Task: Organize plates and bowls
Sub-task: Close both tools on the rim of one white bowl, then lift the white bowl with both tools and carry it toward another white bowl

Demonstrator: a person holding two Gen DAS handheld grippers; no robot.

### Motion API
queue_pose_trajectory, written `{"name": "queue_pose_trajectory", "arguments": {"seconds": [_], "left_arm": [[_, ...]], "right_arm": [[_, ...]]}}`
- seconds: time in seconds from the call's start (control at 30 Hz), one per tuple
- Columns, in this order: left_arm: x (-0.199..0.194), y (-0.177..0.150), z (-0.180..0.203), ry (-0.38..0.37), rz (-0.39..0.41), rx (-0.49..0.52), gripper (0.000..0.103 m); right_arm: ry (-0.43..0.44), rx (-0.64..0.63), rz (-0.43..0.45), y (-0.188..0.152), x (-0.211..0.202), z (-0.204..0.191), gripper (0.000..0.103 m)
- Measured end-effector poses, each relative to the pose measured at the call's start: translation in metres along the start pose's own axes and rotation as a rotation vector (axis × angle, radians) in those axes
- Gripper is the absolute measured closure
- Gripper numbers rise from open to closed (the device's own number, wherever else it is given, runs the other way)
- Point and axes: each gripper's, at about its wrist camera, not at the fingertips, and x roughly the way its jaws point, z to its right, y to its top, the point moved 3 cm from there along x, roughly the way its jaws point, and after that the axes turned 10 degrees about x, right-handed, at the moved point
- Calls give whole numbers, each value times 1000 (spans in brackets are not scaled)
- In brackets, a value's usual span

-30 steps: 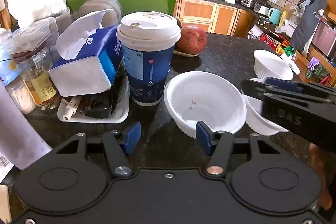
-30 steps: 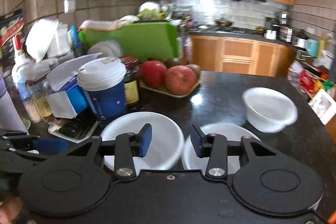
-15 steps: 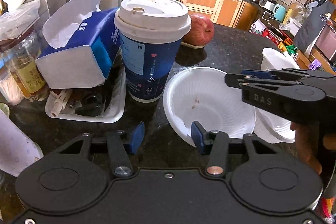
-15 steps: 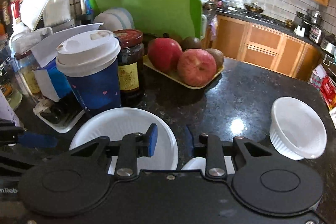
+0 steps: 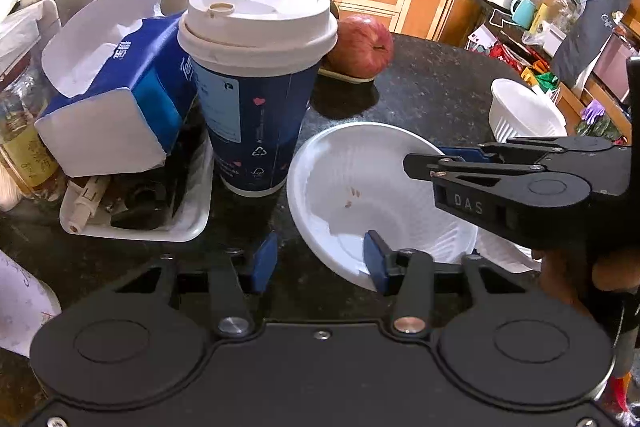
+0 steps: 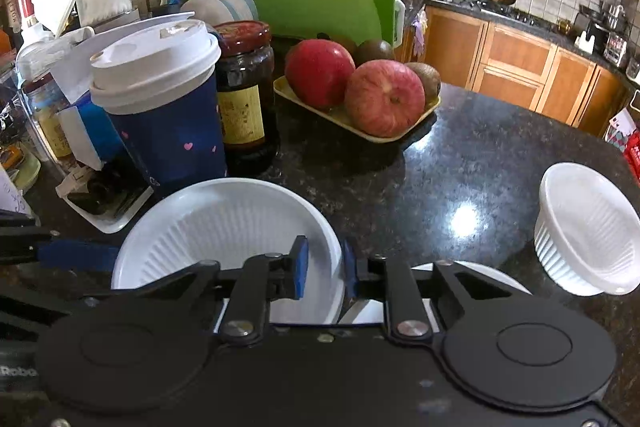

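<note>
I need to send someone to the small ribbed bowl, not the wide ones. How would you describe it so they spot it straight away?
Start at the dark granite counter and find the yellow tray of apples. Go from there toward the counter's right edge: the small ribbed bowl sits alone. Unlike the wide shallow bowl beside the blue coffee cup, it is narrow, deep, with fluted sides.

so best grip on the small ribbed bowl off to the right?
Pinch the flared rim of the small ribbed bowl on its near side, one finger inside and one outside. It sits upright, apart from the other dishes on bare counter, and looks too wide to span across.
</note>
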Motion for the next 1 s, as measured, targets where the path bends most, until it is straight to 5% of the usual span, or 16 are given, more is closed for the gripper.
{"name": "queue_pose_trajectory", "arguments": {"seconds": [0.53, 1.0], "left_arm": [[-16, -19, -10, -15, -2, 32, 59], [-50, -60, 5, -94, -33, 100, 59]], "right_arm": [[22, 46, -23, -27, -23, -23, 85], [-11, 175, 4, -89, -98, -30, 85]]}}
